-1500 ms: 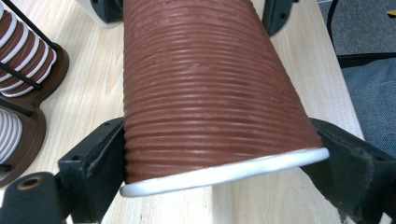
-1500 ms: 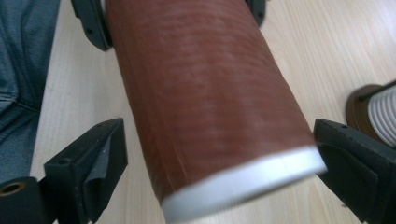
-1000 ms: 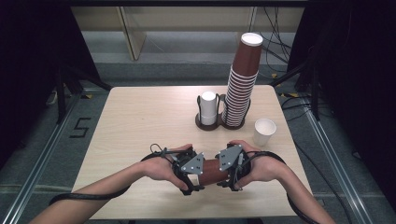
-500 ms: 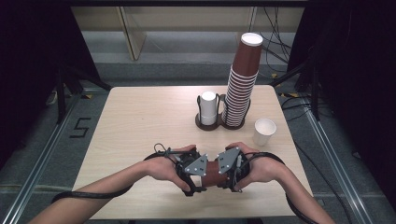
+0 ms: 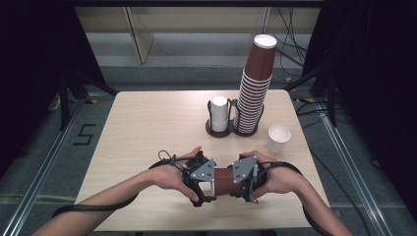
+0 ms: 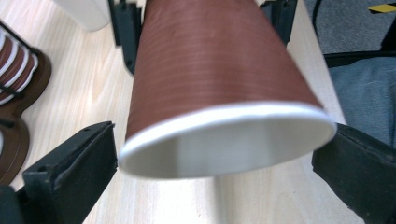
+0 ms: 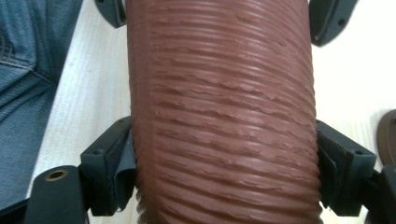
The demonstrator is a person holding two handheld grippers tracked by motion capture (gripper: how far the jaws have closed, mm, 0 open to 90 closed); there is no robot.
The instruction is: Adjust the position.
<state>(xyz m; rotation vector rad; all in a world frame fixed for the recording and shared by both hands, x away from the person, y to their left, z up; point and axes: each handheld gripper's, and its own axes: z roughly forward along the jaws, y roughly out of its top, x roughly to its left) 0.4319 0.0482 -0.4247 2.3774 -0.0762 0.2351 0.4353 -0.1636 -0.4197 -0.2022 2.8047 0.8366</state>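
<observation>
lying on its side just above the near edge of the worktop [image 5: 147, 123], a brown paper cup [image 5: 224, 181] spans the gap between the two grippers. the right gripper [image 5: 244, 183] has its fingers [image 7: 112, 163] pressed on both sides of the ribbed wall near the base, and they have just been closing on it. the left gripper [image 5: 205, 186] sits at the cup's white-rimmed mouth with its fingers [image 6: 74, 168] spread wide; they have just been opening, the rim lies between them, and a slight gap shows at the left finger. beyond the hands, toward the far right part of the worktop, a dark two-ring holder [image 5: 219, 130] carries a short white cup stack [image 5: 219, 113] and a tall leaning stack of brown cups [image 5: 254, 88]. a single white cup [image 5: 279, 138] stands alone near the right edge, well apart from the held cup. cables [image 5: 290, 169] trail back along both forearms.
</observation>
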